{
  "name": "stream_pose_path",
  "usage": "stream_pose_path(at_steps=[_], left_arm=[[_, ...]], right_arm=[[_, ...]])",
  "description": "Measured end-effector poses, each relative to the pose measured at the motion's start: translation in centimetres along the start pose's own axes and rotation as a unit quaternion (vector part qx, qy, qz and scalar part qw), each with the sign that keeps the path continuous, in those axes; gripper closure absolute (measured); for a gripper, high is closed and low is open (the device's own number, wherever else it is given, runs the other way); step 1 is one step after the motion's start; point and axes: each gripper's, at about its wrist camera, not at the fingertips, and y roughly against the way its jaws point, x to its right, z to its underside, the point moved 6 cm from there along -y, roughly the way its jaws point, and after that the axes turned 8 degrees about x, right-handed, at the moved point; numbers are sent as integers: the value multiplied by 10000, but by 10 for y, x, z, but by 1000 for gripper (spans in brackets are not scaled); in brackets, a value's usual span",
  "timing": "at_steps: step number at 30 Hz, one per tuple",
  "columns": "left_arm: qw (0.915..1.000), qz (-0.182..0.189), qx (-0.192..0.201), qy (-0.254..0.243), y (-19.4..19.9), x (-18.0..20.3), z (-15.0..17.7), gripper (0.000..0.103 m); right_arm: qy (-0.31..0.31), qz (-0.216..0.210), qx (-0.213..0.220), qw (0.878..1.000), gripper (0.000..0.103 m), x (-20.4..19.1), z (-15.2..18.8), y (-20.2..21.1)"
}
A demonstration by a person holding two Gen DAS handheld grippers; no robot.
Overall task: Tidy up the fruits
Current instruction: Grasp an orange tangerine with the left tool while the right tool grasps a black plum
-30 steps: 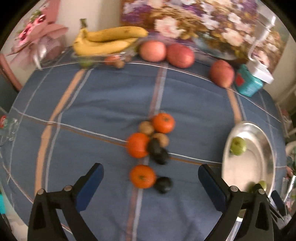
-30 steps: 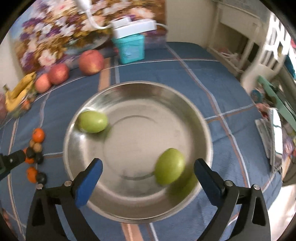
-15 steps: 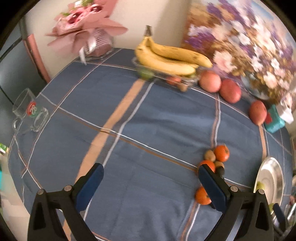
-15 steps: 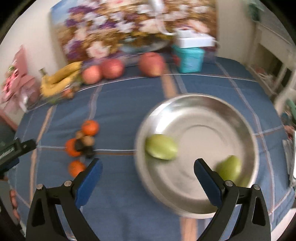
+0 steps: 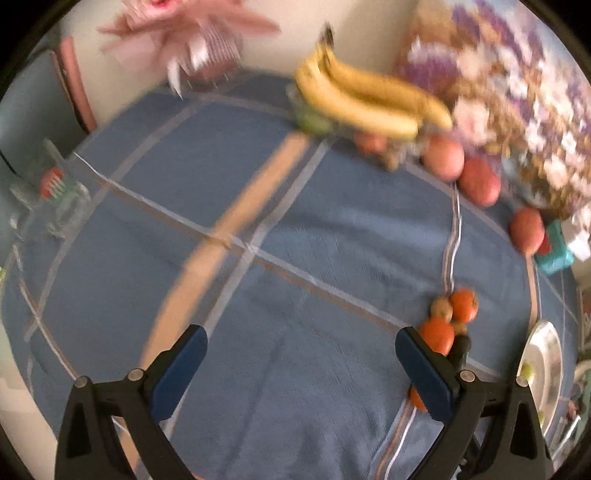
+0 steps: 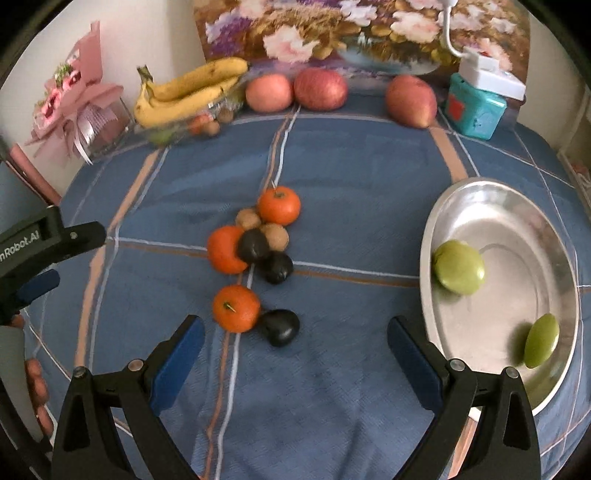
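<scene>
Right wrist view shows the blue checked tablecloth spread over the whole scene, with a floral painting leaning against the far wall. At the right sits a steel bowl holding two green fruits, one at its left side and another nearer the near rim. A bunch of bananas lies on a clear dish at the far left, next to a pink bouquet, and three red apples line the far edge beside a teal box. In the middle of the cloth is a loose cluster of small fruit: three oranges, three dark plums and two small brown fruits, most of them touching one another. The right gripper hovers just near of that cluster with its blue-padded jaws spread wide and nothing between them; the nearest orange and plum lie just beyond the fingertips. The left gripper enters at the left edge of this view, well apart from the fruit. In the blurred left wrist view the left gripper is likewise wide open and empty over bare cloth, with the fruit cluster just beyond its right finger and the bowl at the far right edge.
</scene>
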Motion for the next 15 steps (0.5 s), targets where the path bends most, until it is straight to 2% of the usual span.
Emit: stream_pose_path(at_steps=[5,10,12,14,15], left_arm=[[9982,68,-542,-238,-27,18,25,0],[9968,139,-741,-246,-37,24,35,0],[9968,91,-737,-284,-37,24,35,0],[9969,108,-715,-307,-37,25,34,0],[9968,152,-710,-322,-36,27,34,0]], right_arm=[[224,114,-270,9993,4,0,12,-12],[635,358,-326,9968,7,-7,18,-19],[756,410,-328,9958,26,-9,20,-20],[821,432,-331,9951,33,-10,20,-22],[864,413,-329,9949,34,-10,20,-23]])
